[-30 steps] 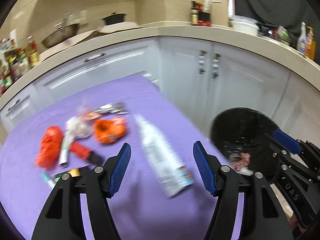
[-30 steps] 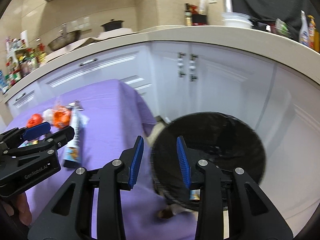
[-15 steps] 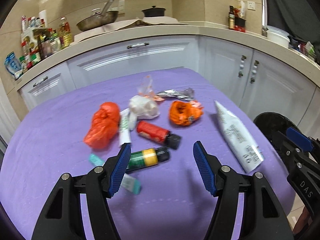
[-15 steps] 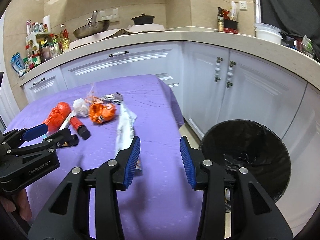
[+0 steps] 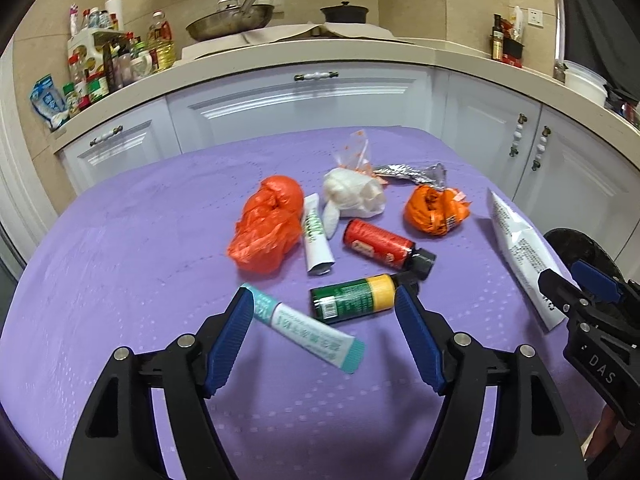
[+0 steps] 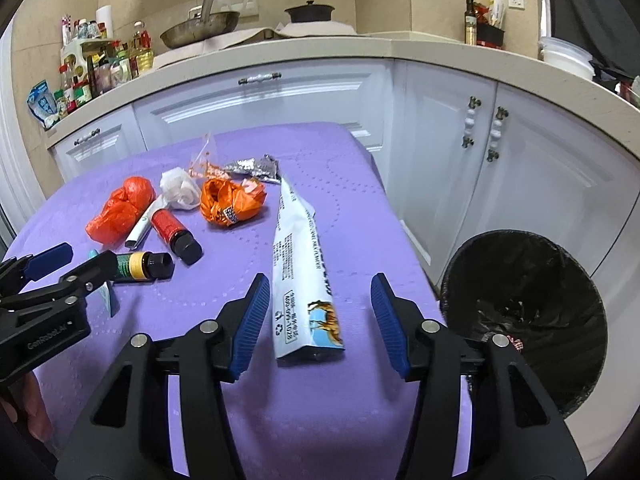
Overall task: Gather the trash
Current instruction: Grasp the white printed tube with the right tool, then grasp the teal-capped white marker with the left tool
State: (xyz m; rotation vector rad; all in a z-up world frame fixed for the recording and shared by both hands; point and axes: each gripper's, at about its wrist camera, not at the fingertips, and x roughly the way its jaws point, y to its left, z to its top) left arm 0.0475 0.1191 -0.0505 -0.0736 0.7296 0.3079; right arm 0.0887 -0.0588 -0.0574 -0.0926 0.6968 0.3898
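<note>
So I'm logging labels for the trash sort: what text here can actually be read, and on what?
"DAS": right hand-held gripper body.
"GenRobot.AI": left hand-held gripper body.
White pouch, green bottle, red bottle, teal tube: print too small or blurred.

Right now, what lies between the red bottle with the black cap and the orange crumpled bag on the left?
In the left wrist view, a white tube with green print lies between the red bottle and orange bag.

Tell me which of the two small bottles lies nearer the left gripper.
The green bottle with the yellow band, just ahead of the left gripper; the red bottle lies farther back.
</note>
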